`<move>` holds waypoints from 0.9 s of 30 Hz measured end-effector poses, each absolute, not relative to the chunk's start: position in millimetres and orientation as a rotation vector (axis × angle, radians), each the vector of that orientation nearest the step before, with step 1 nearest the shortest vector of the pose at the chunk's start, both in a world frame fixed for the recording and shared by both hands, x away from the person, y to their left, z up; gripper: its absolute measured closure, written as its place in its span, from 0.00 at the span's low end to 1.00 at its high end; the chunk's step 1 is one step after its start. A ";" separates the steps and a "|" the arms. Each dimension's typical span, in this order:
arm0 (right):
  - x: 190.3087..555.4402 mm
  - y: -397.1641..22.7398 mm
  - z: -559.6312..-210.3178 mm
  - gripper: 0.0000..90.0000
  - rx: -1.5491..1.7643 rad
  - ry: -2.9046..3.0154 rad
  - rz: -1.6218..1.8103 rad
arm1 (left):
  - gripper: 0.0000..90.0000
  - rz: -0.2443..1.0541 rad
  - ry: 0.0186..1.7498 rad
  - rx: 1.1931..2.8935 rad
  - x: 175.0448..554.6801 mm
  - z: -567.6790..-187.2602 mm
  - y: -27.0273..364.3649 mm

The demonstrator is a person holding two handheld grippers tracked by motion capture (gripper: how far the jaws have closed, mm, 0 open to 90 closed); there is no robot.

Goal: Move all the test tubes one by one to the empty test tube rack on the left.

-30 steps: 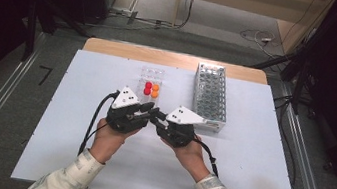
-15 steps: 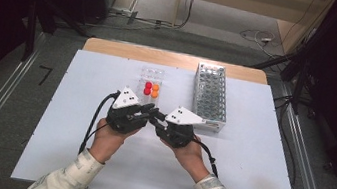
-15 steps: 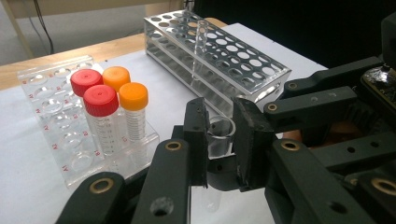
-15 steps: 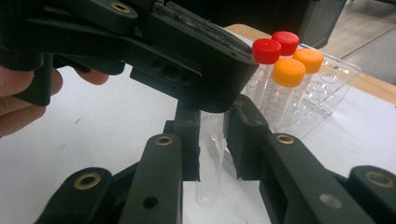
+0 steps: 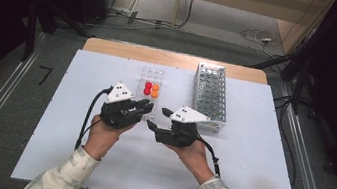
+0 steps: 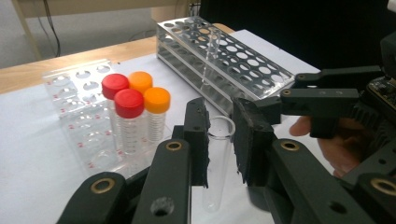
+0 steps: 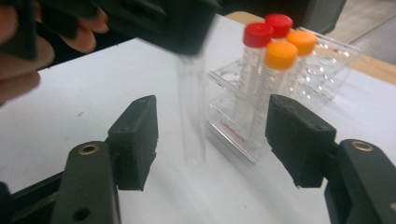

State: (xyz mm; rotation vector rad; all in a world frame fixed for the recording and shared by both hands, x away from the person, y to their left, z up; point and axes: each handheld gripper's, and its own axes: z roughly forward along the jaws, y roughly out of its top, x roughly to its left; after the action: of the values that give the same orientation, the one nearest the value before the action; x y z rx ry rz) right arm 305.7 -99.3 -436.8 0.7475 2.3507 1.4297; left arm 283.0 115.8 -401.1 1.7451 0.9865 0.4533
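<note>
Left hand-held gripper (image 6: 219, 140) clamped on a clear glass test tube (image 6: 215, 170), pads pressing its upper part near the open rim; tube hangs roughly upright, its rounded bottom just above the white table (image 5: 258, 158). In the high view the left hand-held gripper (image 5: 147, 107) sits just in front of the clear plastic tube rack (image 5: 152, 75), tips pointing at the right one.

Right hand-held gripper (image 7: 212, 135) has just been opening: jaws wide, the clear glass test tube (image 7: 191, 116) standing between them with a gap on both sides, neither pad touching it. In the high view the right hand-held gripper (image 5: 156, 120) faces the left, tips near each other, both over the middle of the table.

Clear plastic tube rack (image 6: 79, 98) holds four capped tubes together: two red-capped tubes (image 6: 128, 105) and two orange-capped tubes (image 6: 156, 100), upright. Metal perforated test tube rack (image 5: 210, 98) is on the table to the right of the plastic rack, just beyond the right hand. One thin clear tube (image 6: 208, 56) stands in the metal rack.
</note>
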 end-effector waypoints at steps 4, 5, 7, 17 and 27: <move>305.6 -109.8 -438.3 0.36 0.780 2.350 1.410 | 0.85 0.449 0.999 1.723 284.1 -396.4 123.0; 306.3 -112.7 -437.9 0.35 0.784 2.355 1.404 | 0.85 0.449 0.999 1.723 284.1 -396.4 123.0; 306.1 -119.9 -436.0 0.35 0.803 2.353 1.405 | 0.85 0.458 1.009 1.710 285.9 -393.0 129.4; 303.6 -149.2 -436.1 0.35 0.862 2.320 1.404 | 0.85 0.505 1.053 1.654 292.4 -382.3 148.5; 299.8 -154.9 -434.8 0.33 0.875 2.310 1.398 | 0.85 0.588 1.113 1.608 319.6 -371.6 159.8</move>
State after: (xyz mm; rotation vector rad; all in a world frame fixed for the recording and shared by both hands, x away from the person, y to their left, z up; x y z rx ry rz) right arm 299.8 -154.9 -434.8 0.8754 2.3099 1.3977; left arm 319.6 159.8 -371.6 1.6076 1.1134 0.5881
